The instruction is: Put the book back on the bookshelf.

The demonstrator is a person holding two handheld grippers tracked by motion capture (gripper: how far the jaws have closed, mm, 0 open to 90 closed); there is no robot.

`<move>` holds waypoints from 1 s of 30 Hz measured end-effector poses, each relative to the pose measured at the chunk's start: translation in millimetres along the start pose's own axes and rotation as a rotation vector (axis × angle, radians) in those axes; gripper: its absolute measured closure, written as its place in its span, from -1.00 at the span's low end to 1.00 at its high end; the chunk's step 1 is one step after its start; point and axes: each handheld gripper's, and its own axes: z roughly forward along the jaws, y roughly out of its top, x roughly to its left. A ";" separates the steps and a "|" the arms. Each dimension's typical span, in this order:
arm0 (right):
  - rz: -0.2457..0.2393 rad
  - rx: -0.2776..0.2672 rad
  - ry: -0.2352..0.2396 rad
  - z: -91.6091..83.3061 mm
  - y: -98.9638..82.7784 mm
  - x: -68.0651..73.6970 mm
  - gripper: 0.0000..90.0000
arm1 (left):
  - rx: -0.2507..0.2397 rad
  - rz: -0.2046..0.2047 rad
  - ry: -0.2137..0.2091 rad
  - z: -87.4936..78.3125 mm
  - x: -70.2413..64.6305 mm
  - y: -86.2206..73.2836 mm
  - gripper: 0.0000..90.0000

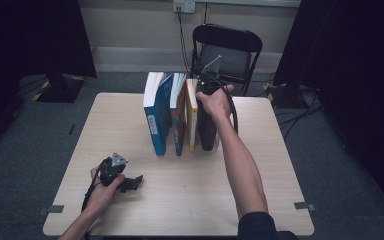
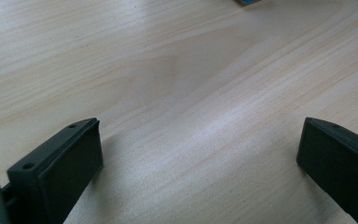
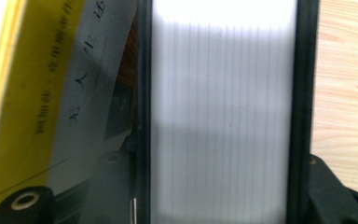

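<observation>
A row of books stands upright mid-table: a blue book (image 1: 155, 120), a thin colourful book (image 1: 179, 125), a yellow book (image 1: 192, 120) and, at the right end, a black book (image 1: 207, 131). My right gripper (image 1: 206, 99) comes down on the black book's top and is shut on it. In the right gripper view its jaws (image 3: 214, 161) press the black covers on either side of the white page edges (image 3: 221, 93), with the yellow book (image 3: 9, 102) leaning close on the left. My left gripper (image 1: 136, 181) rests near the table's front left, open (image 2: 200, 128), with bare wood between its jaws.
The light wooden table (image 1: 130, 110) has free surface to the left, to the right and in front of the books. A black folding chair (image 1: 227, 50) stands behind the far edge. Cables run on the floor at the right.
</observation>
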 end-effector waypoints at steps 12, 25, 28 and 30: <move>-0.008 -0.030 0.001 3.9 -0.2 0.8 0.17 | 0.001 0.001 0.000 -0.1 0.0 0.0 -1.00; -0.088 -0.135 0.081 -7.5 -35.8 -8.1 -0.07 | -0.005 0.006 -0.004 -0.5 -0.4 -1.0 -1.00; -0.110 -0.168 0.109 -8.7 -47.9 -10.9 -0.12 | -0.006 0.007 -0.004 -0.5 -0.4 -1.0 -1.00; -0.122 -0.192 0.128 -8.5 -56.0 -13.3 -0.17 | -0.006 0.007 -0.004 -0.5 -0.4 -1.0 -1.00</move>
